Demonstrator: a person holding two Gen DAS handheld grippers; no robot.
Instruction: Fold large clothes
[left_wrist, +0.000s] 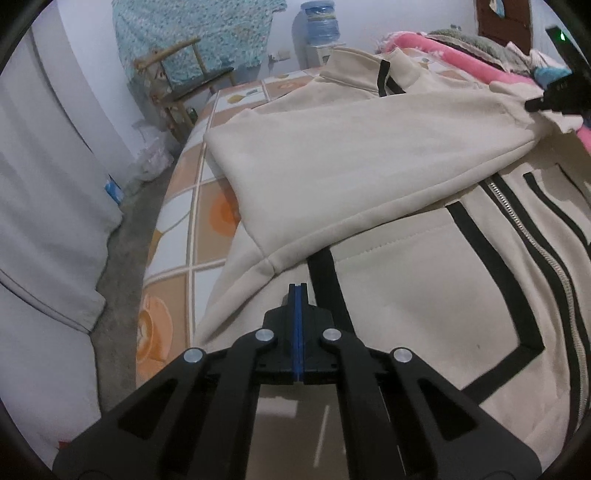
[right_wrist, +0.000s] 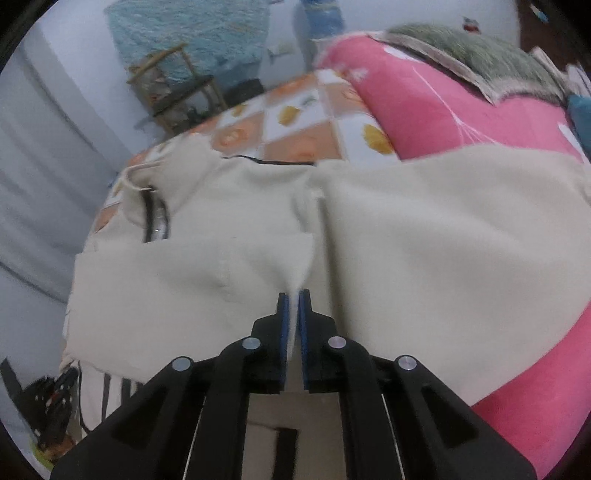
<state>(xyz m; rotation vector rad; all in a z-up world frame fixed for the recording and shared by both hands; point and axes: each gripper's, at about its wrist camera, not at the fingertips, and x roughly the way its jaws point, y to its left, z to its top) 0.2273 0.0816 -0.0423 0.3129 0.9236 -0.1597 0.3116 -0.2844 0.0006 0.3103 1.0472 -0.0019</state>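
Right hand-held gripper (right_wrist: 294, 295) is clamped on a pinch of cream fabric, a fold of the jacket (left_wrist: 369, 155) rising between its blue pads, likely so that this edge can be drawn across the garment for a fold. Left hand-held gripper (left_wrist: 297, 290) has its pads pressed flat together with nothing visibly between them; its tips sit just above the jacket's lower front, near the black stripe, though whether they touch the cloth cannot be told. The jacket lies spread on the bed (left_wrist: 207, 236), zip side up, with one sleeve (left_wrist: 332, 173) already laid slantwise over the chest. A pink blanket (right_wrist: 443, 107) is heaped along the far side, touching the jacket's edge, and could crowd the fold there. Beyond the bed stand a wooden chair (left_wrist: 184, 85) and a water bottle (left_wrist: 321, 22), well clear.
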